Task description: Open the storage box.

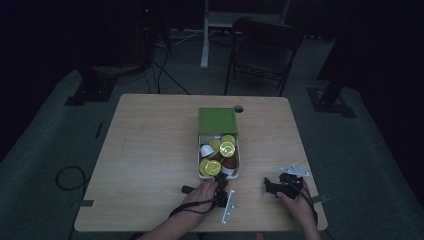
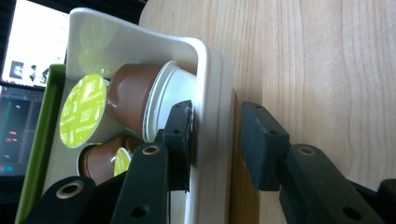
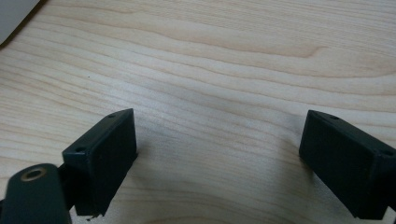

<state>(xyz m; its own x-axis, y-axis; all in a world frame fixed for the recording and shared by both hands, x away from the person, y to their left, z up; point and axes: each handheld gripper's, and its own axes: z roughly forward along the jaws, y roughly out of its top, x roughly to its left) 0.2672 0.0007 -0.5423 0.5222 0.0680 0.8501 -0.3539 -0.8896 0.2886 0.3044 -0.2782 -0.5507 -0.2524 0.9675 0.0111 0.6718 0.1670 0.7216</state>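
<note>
Left gripper (image 2: 215,144) straddles the near wall of the white tray (image 2: 212,93), one jaw inside and one outside, not yet closed, while the right gripper (image 3: 217,158) rests wide apart over bare table (image 3: 210,56), and beyond, coffee capsules (image 1: 220,152) fill the tray before its green lid (image 1: 217,120).

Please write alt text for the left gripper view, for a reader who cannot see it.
The left hand-held gripper stands open astride the white tray's wall, one jaw inside the tray and one outside over the wooden table. Inside lie brown coffee capsules with yellow-green lids, and a green lid runs along the tray's far side.
</note>
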